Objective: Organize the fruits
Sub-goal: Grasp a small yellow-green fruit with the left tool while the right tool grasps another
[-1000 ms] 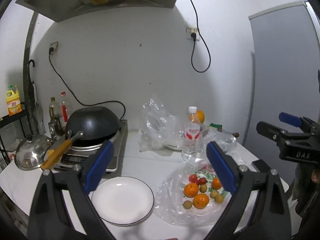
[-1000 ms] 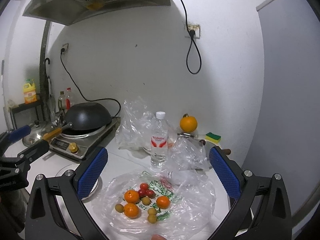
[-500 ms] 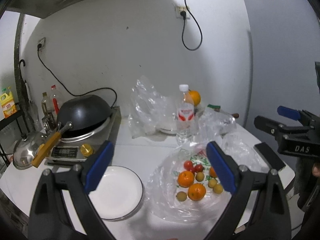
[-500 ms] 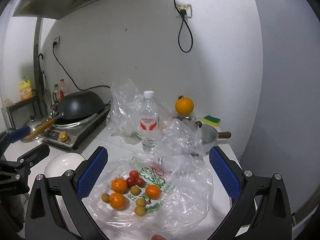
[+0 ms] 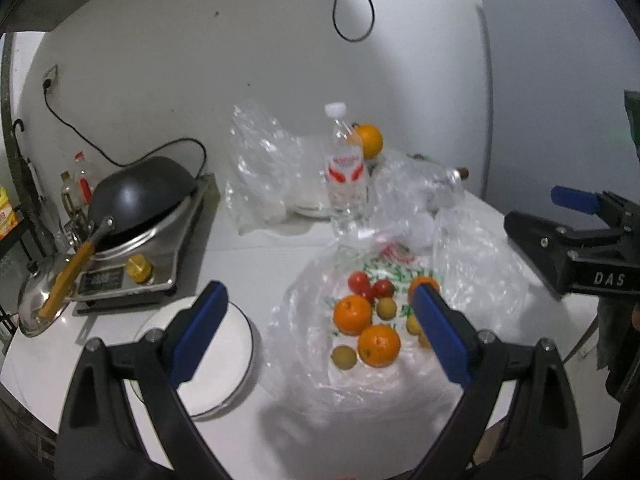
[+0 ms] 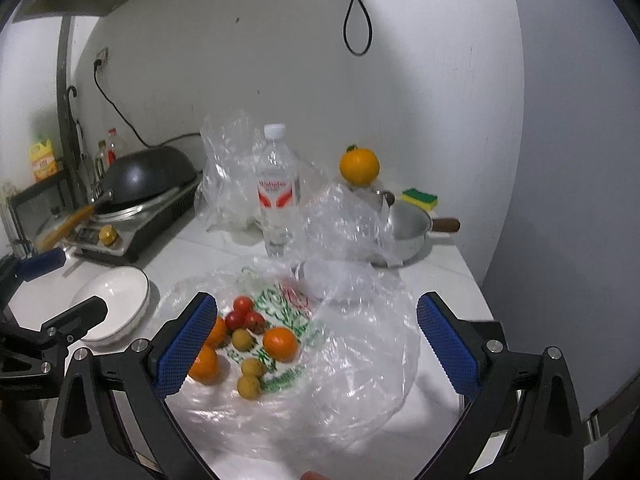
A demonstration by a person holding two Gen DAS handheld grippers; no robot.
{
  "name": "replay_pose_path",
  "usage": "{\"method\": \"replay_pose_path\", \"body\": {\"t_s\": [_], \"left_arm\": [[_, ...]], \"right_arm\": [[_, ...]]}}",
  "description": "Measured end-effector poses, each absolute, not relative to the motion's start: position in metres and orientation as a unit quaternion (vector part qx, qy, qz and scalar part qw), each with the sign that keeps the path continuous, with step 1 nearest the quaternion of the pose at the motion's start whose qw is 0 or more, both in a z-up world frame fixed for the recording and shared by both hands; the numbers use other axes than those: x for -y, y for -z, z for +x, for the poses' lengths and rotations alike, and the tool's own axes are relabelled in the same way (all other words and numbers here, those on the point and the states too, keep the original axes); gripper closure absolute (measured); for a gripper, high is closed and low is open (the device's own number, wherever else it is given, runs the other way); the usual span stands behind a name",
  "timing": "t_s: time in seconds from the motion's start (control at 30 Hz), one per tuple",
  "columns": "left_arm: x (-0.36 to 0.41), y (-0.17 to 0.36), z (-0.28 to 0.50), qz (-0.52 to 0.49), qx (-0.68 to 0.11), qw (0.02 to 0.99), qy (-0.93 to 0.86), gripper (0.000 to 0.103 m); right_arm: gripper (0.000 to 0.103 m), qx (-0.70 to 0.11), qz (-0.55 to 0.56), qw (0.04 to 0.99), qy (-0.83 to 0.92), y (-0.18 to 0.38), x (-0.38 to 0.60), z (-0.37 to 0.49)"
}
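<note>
Both tongs are held wide apart above the white bench [image 5: 248, 264], nothing clamped in either. Left tongs [image 5: 320, 316] are seen hovering over the gap between the white plate [image 5: 216, 376] and the fruit; right tongs [image 6: 318, 336] are seen over the fruit pile and the crumpled plastic to its right.

The fruit is laid out on a flattened clear plastic bag [image 5: 360, 384] (red and green print underneath) near the front of the bench:
- three small oranges [image 5: 352, 314], one partly hidden behind the left tongs' right pad in the left view
- a touching cluster of red cherry tomatoes [image 5: 370, 284] at the far edge of the pile
- several small tan round fruits [image 6: 252, 368] (type can't be told) scattered among the oranges

The plate is empty and sits just left of the bag, in front of the induction cooker [image 5: 132, 272], on which a black wok [image 5: 140, 196] is seated with its wooden handle pointing toward the camera. A metal lid [image 5: 36, 296] is seen left of the cooker.

Behind the fruit: a water bottle [image 6: 276, 196] stands upright, flanked by more crumpled clear bags. A larger orange [image 6: 359, 166] is perched on something behind a small metal saucepan [image 6: 408, 236]; what's underneath is obscured. A yellow-green sponge [image 6: 419, 199] lies at the wall.

Each tongs is visible at the edge of the other's view.
</note>
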State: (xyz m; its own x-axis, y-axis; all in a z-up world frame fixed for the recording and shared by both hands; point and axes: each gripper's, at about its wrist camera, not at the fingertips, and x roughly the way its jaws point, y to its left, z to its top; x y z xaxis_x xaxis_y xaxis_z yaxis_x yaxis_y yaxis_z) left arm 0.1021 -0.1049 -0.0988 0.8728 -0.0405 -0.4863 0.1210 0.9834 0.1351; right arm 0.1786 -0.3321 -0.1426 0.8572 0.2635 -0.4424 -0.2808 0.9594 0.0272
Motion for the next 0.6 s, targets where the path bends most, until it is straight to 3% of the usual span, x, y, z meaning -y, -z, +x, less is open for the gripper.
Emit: {"method": "replay_pose_path", "body": {"t_s": [0.13,0.43,0.6], "left_arm": [[0.110,0.113,0.108,0.090,-0.267,0.958,0.047,0.008],[0.121,0.148,0.120,0.135,-0.303,0.942,0.059,0.009],[0.121,0.161,0.124,0.150,-0.317,0.933,0.075,0.020]], "right_arm": [[0.006,-0.241,-0.027,0.959,-0.150,0.155,0.331,0.183],[0.029,-0.277,-0.041,0.942,-0.185,0.183,0.320,0.190],[0.036,-0.295,-0.045,0.933,-0.200,0.196,0.310,0.194]]}}
